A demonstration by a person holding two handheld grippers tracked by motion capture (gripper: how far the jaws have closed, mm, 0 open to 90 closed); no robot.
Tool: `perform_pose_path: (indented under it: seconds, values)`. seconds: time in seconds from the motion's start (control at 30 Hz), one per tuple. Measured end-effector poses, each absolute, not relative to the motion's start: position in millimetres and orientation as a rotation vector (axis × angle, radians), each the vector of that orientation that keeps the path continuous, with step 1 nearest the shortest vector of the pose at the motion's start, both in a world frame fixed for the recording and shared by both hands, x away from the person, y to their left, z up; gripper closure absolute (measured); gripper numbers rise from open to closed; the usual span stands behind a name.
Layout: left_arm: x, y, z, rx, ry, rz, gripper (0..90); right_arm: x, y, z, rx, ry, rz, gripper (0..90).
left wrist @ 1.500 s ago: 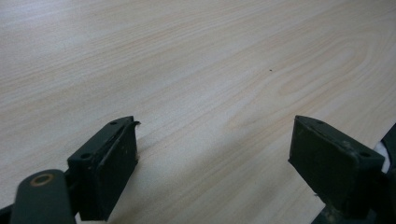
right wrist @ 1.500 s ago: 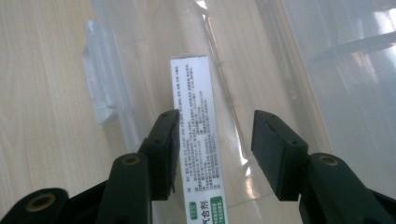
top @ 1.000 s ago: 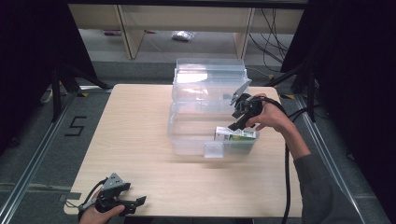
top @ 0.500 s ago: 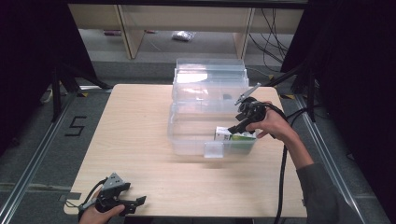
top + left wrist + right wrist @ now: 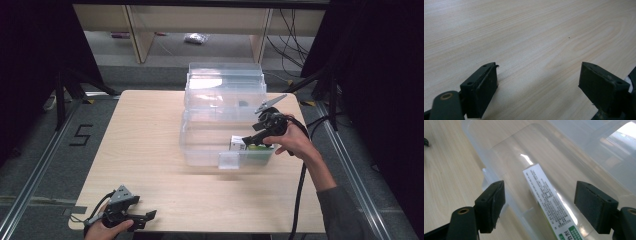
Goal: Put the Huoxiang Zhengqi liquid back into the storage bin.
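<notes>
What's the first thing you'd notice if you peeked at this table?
The big see-through plastic box at the far middle of the wooden table stands out first. A white and green carton lies inside its near right corner, with the right gripper open just above it. The left gripper rests open at the near left edge, holding nothing.

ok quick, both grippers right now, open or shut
Left gripper: open, empty, low over the table.
Right gripper: open, above the box in the clear bin.
</notes>
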State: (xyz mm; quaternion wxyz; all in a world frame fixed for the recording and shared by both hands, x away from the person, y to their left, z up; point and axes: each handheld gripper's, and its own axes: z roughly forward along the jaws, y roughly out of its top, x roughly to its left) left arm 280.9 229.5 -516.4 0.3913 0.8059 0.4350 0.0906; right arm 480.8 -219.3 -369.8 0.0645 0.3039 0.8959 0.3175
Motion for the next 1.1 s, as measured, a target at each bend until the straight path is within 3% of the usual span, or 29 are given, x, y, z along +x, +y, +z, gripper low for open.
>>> perform_pose_path:
  seconds: [1.1]
  values:
    - [279.0, 226.7, -516.7, 2.003, 1.129, 0.233, 14.8, 445.2, -220.3, -386.4, 0.966, 2.631, 1.090, 22.3]
